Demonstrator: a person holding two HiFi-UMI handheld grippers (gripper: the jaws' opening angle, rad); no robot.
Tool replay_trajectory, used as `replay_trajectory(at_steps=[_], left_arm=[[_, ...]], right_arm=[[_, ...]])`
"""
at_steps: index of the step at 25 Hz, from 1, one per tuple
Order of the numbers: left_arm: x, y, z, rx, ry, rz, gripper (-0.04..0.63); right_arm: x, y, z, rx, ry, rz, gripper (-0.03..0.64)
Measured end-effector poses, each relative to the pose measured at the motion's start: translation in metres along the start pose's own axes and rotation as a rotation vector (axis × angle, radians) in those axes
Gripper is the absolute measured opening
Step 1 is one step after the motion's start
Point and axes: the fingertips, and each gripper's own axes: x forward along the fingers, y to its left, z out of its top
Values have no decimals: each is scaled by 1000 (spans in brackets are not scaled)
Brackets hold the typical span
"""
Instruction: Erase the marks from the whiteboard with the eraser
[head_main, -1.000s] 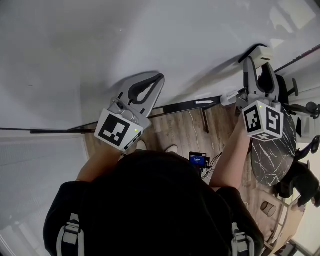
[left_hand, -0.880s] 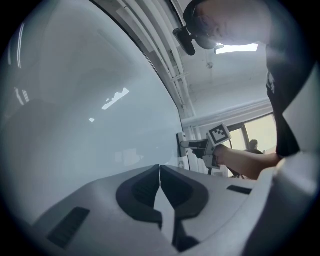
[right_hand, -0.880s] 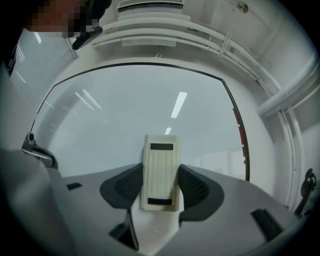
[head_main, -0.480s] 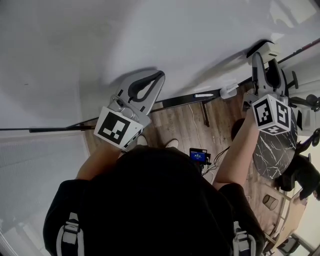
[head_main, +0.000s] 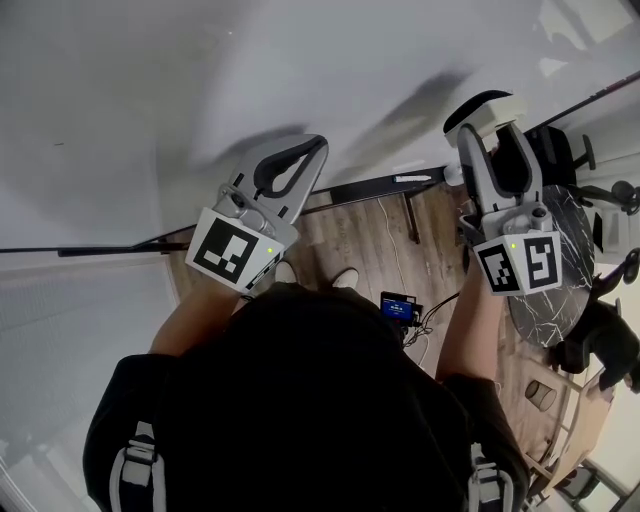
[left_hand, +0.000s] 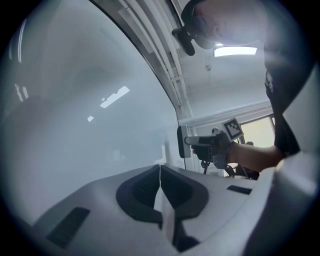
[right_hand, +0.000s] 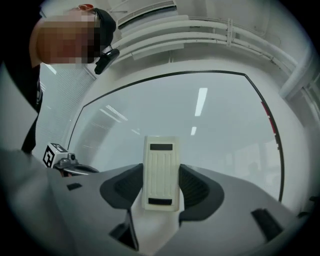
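The whiteboard (head_main: 300, 70) fills the upper head view and looks almost bare; one tiny dark speck (head_main: 58, 143) shows at its far left. My right gripper (head_main: 490, 135) is shut on a white eraser (head_main: 485, 108), which is held against the board near its lower right edge. In the right gripper view the ribbed eraser (right_hand: 161, 155) stands upright between the jaws of the right gripper (right_hand: 161, 174), facing the whiteboard (right_hand: 200, 110). My left gripper (head_main: 318, 150) is shut and holds nothing, its tips close to the board's bottom edge. Its jaws meet in the left gripper (left_hand: 160, 167) view.
A dark marker tray (head_main: 380, 190) runs along the board's bottom edge between the grippers. Below it lie a wooden floor (head_main: 370, 250), cables and a small blue-screened device (head_main: 398, 307). A dark marble-topped round table (head_main: 560, 290) stands at the right.
The right gripper with the eraser has moved left and slightly up along the board's lower right part. The left gripper has hardly moved.
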Motion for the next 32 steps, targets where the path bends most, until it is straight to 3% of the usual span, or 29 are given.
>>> replay_trajectory(at_steps=[7, 11, 20, 32], left_arm=[[-19, -2, -12, -4, 3, -18, 6], [-30, -3, -25, -10, 18, -31, 6], [-35, -20, -54, -40, 50, -64, 6], [-42, -37, -73, -65, 63, -103, 6]], right_arm=[[0, 79, -39, 59, 27, 175, 224], [-1, 112, -72, 95, 68, 226, 222], [-18, 141, -107, 155, 112, 250, 222], [-25, 156, -128, 123, 138, 263, 222]])
